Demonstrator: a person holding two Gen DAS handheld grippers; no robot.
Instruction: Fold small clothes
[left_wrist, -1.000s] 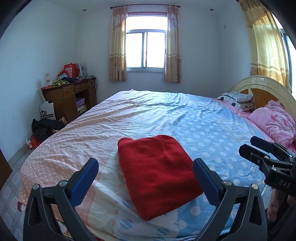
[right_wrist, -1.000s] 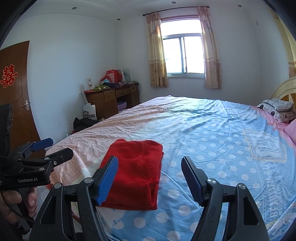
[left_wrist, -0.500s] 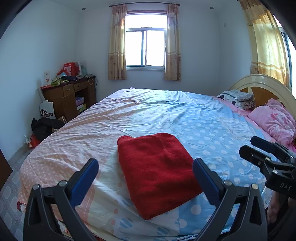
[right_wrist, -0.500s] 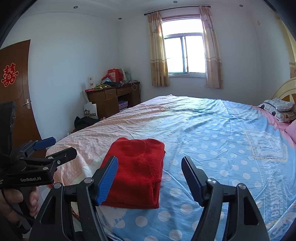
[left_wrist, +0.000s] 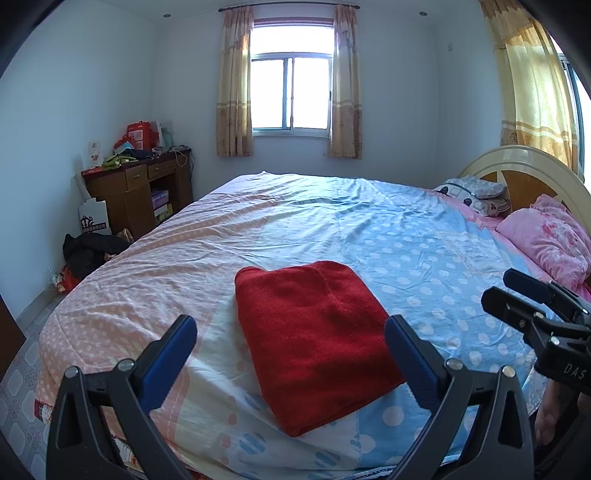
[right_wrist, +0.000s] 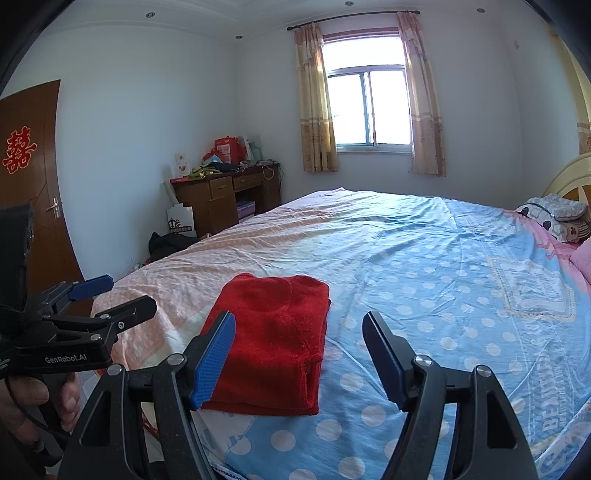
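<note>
The soft red fleece garment (left_wrist: 314, 339) lies folded into a neat rectangle near the near edge of the polka-dot bedspread (left_wrist: 406, 236). Left gripper (left_wrist: 290, 349) and right gripper (right_wrist: 299, 349) hover spread, empty (folding looks finished); next likely a fresh garment.

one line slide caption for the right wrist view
Open right gripper poised above a folded red garment on the polka-dot bed, left gripper alongside.

I am holding my left gripper (left_wrist: 290, 341) with its jaws standing wide over the folded red garment (left_wrist: 314, 338), which is lying flat on the dotted bedspread (left_wrist: 369, 229); my right gripper (left_wrist: 515, 295) is hovering beside it.
</note>
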